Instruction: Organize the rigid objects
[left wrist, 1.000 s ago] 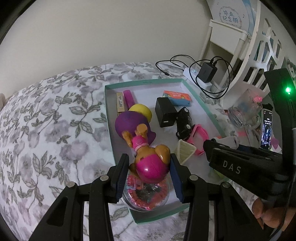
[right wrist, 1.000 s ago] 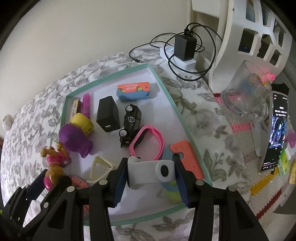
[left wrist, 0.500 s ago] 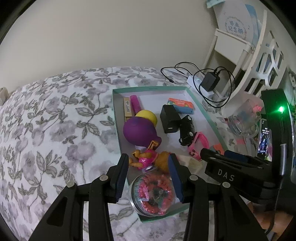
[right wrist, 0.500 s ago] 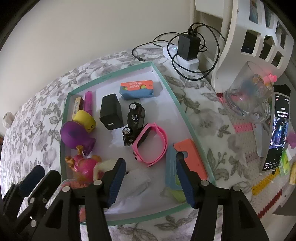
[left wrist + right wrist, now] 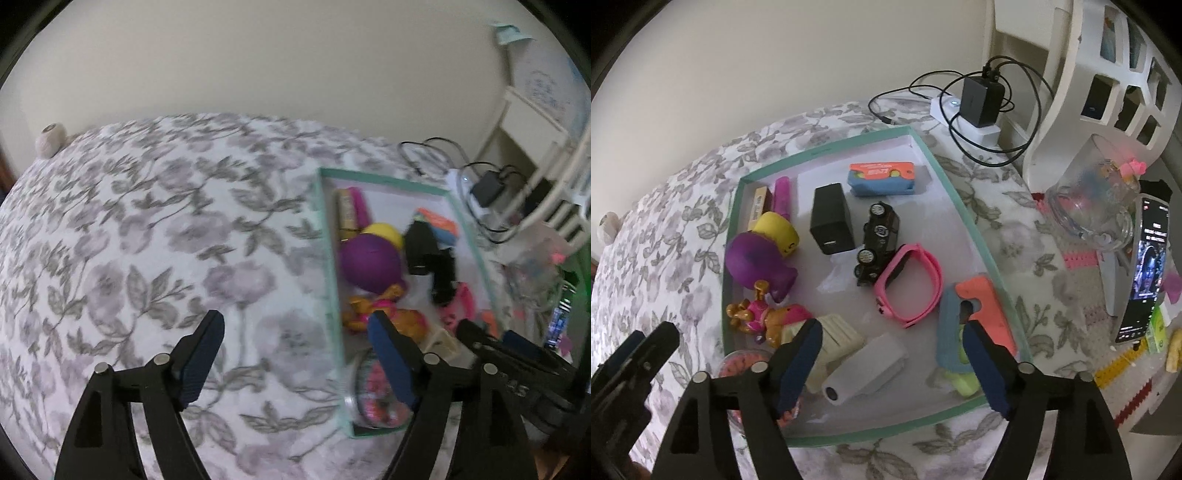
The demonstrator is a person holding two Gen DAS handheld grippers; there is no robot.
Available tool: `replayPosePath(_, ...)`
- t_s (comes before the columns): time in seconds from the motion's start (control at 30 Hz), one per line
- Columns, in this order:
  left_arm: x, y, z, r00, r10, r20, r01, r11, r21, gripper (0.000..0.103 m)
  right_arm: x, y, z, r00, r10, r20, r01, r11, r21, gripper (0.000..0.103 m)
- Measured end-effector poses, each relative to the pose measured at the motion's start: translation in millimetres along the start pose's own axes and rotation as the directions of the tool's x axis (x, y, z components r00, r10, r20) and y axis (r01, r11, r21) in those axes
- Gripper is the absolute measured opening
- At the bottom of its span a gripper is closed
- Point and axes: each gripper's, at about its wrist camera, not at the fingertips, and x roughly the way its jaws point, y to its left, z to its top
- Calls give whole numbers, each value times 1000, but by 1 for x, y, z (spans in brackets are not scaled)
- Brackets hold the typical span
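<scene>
Over the near end of the tray (image 5: 827,147), the right hand-held gripper (image 5: 892,360) hung with its jaws opening and pinching nothing; the white cylinder (image 5: 866,363) lay free on the tray floor between them, just beside the cream case (image 5: 831,341). The left hand-held gripper (image 5: 295,354) was also opening, empty, above the floral bedcover (image 5: 147,240), with the tray at about three o'clock from it. The dog figure (image 5: 764,317) lay inside the tray, at six o'clock from the purple duck (image 5: 757,258).

To finish this release well, I judge each gripper should lift straight away with jaws wide, so that no pad drags the cylinder or pushes the round jar (image 5: 373,391) over the tray edge.

A second before, the right gripper was clamped on the cylinder and the left one on the dog figure above the tray. Now both things rested in the tray, and the left gripper had swung off it toward nine o'clock.
</scene>
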Motion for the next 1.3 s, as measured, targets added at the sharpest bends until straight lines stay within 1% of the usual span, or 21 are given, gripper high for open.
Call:
replayPosePath(0.03,3,3,0,1000,11,-7,-11,1000,-6,81,1,2,0,1000,0,0,0,1000,-7,87)
replayPosePath(0.13,9,10,-2,999,39,-23,-39,999,-19,83,1,7,-1,1000,-9,5,9,1000,-27,88)
replayPosePath(0.17,11,13,-2,999,45,-29,-46,999,-22,87,1,8,-1,1000,-12,6,12,999,-31,89)
replayPosePath(0.2,12,14,-2,998,49,-33,-49,998,-24,95,1,9,-2,1000,-13,8,13,999,-34,91)
replayPosePath(0.23,14,16,-2,998,52,-35,-53,998,-28,96,1,9,-2,1000,-14,10,15,999,-34,96)
replayPosePath(0.3,14,19,-3,998,58,-39,-59,998,-35,97,1,11,-2,1000,-14,15,14,999,-37,103)
replayPosePath(0.37,15,23,-2,997,72,-42,-74,996,-42,97,0,13,-3,1000,-15,19,15,999,-41,103)
replayPosePath(0.47,14,30,-2,994,101,-35,-103,993,-60,101,0,16,-4,1000,-16,20,17,998,-52,103)
replayPosePath(0.63,11,38,-2,993,114,-40,-116,990,-76,101,-1,21,-7,1000,-19,22,21,998,-66,103)
replayPosePath(0.9,0,40,-10,987,154,-52,-156,987,-37,101,-10,25,-19,1000,-1,12,2,998,-62,103)
replayPosePath(1.1,-19,45,-17,983,179,-32,-179,984,-9,101,-26,33,-30,999,12,35,-10,997,-80,103)
replayPosePath(1.3,-39,51,-24,981,195,-17,-195,981,-10,101,-41,39,-39,998,25,56,-19,995,-99,103)
